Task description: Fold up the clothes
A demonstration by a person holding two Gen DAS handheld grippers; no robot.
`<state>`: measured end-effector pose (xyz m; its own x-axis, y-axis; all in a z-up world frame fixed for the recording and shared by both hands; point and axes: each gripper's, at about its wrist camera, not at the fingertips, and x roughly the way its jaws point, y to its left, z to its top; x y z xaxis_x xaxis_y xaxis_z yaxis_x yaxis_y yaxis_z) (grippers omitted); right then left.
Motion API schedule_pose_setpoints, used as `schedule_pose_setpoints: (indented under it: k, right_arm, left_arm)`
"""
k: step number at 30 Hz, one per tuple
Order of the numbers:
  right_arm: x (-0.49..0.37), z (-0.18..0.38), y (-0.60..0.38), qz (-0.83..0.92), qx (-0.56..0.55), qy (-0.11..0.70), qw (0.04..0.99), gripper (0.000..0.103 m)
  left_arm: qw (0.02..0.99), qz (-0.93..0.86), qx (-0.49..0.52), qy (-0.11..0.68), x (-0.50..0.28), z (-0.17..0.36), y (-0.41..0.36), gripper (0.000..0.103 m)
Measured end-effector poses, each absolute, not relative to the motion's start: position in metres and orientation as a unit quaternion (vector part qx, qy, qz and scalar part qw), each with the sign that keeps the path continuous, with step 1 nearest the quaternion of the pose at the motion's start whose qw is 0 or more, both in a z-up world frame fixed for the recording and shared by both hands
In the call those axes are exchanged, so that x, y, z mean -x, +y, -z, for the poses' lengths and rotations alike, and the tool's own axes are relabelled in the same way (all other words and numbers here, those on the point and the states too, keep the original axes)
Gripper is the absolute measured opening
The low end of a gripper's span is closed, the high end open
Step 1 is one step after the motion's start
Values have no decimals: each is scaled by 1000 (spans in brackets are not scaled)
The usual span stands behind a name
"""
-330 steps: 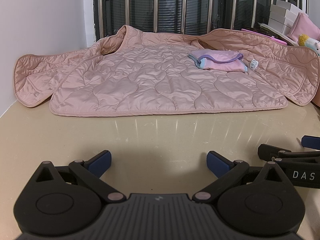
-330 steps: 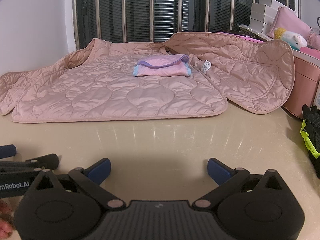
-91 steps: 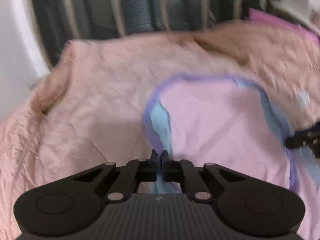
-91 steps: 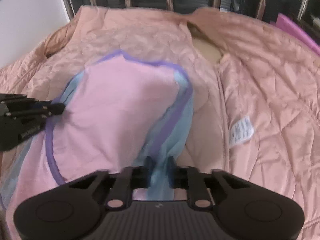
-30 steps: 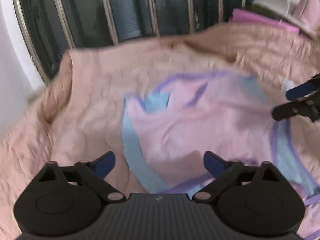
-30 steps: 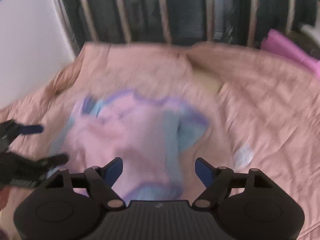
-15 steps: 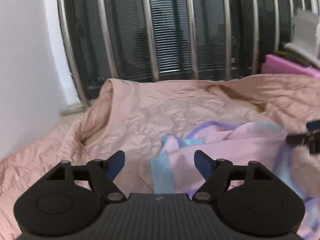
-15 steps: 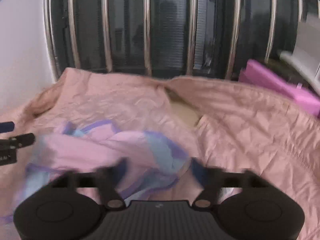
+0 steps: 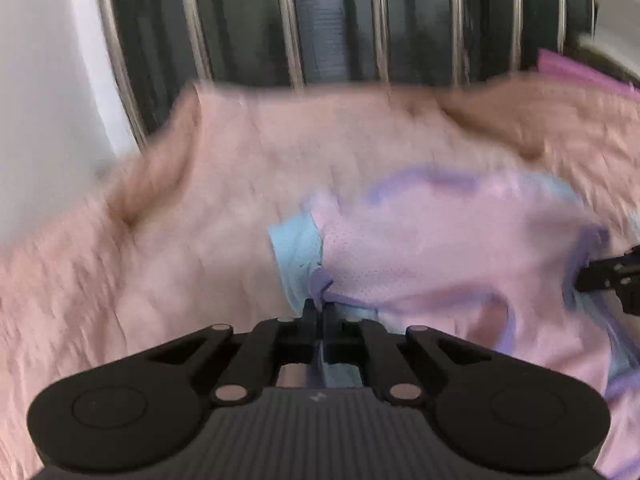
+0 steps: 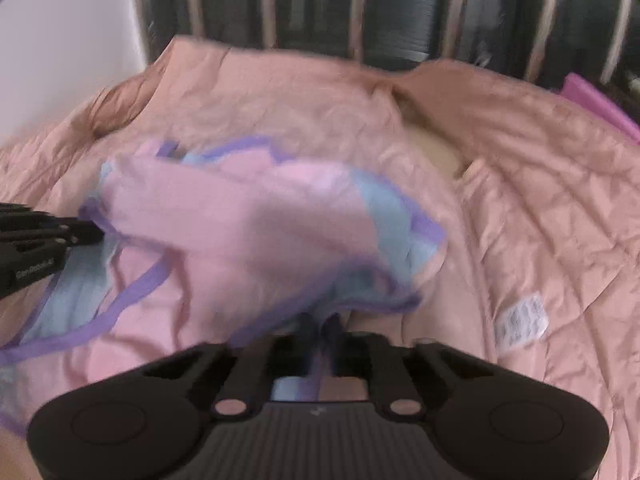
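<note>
The left tool [image 9: 320, 312] has its two fingers pressed together on a bunched bit of purple trim at the near left edge of the small pink garment [image 9: 440, 256], just beside a light blue panel [image 9: 298, 256] of the same piece. The right tool [image 10: 322, 330] is likewise pinched on the garment's near right edge, where purple binding and blue cloth gather between its fingers; that view is blurred, so the exact spot of the grip is hard to make out. The garment hangs stretched between the two tools, its pink mesh middle sagging and its purple-bound edges curling, over the quilted pink jacket [image 10: 540, 208] that lies spread open beneath it. A white care label [image 10: 520, 320] shows on the jacket's lining to the right of the garment. In each view the other tool shows at the edge, gripping the far side of the garment. Behind the jacket stands a row of metal window bars [image 9: 288, 20] before dark blinds, with a white wall [image 10: 68, 48] at the left and a magenta object [image 10: 600, 100] at the far right.
</note>
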<state>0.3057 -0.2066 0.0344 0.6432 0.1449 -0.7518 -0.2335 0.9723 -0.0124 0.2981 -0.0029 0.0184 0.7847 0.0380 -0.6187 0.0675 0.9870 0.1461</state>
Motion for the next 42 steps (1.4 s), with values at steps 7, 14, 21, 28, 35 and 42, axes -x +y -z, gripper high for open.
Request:
schedule_pose_setpoints:
  k: [7, 14, 21, 28, 35, 42]
  right_arm:
    - [-286, -83, -230, -38, -2, 297, 954, 60]
    - [-220, -113, -236, -97, -20, 306, 947, 86]
    - [-183, -47, -236, -92, 6, 317, 944, 82]
    - [-142, -32, -226, -152, 119, 206, 959, 84]
    - [-127, -15, -183, -177, 270, 162, 932, 83]
    - [-149, -6, -176, -187, 254, 233, 920, 19]
  left_arm:
    - [964, -9, -65, 257, -261, -93, -9, 71]
    - [975, 8, -116, 191, -174, -103, 8, 103]
    - [951, 35, -245, 186, -139, -21, -10, 103]
    - [937, 27, -278, 208, -140, -1, -10, 103]
    - [933, 51, -289, 207, -128, 0, -10, 102]
    - [948, 74, -214, 225, -132, -12, 4, 102]
